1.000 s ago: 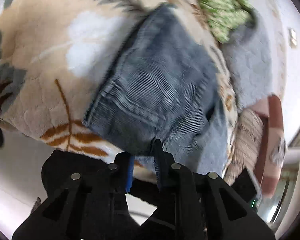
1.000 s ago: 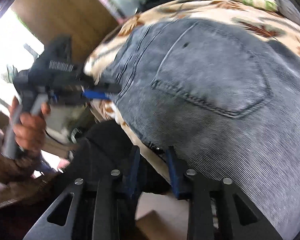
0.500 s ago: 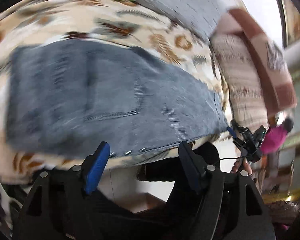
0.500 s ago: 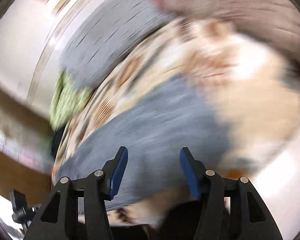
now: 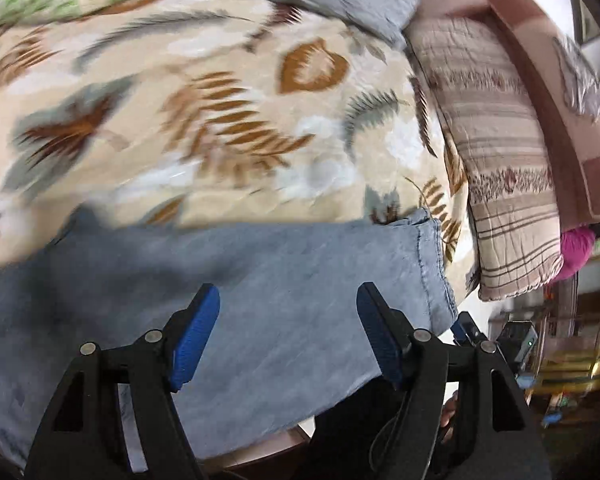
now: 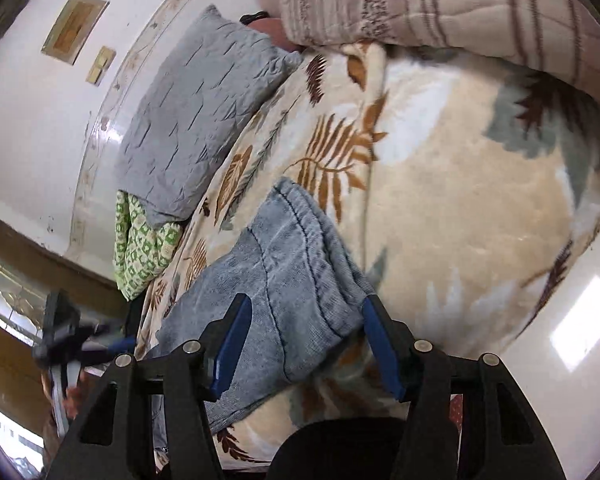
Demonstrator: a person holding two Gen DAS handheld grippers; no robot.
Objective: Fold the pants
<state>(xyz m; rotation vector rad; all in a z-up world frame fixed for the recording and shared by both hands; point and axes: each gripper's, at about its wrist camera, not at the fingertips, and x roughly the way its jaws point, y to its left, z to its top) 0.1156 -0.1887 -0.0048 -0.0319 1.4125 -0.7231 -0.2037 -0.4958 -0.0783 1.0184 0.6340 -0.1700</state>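
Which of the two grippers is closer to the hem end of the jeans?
Right. The right gripper hovers open at the hem; the left gripper is open further along the jeans.

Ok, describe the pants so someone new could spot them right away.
Find the bed's leaf-print blanket. At its near edge lie the pants. They are the only faded blue corduroy there, with dark stitched hems, unlike the quilted grey pillow.

Bright daylight, soft shadows; motion-blurred left view, sharper right view; glare patch lower right; heavy fisheye bending toward dark corners.
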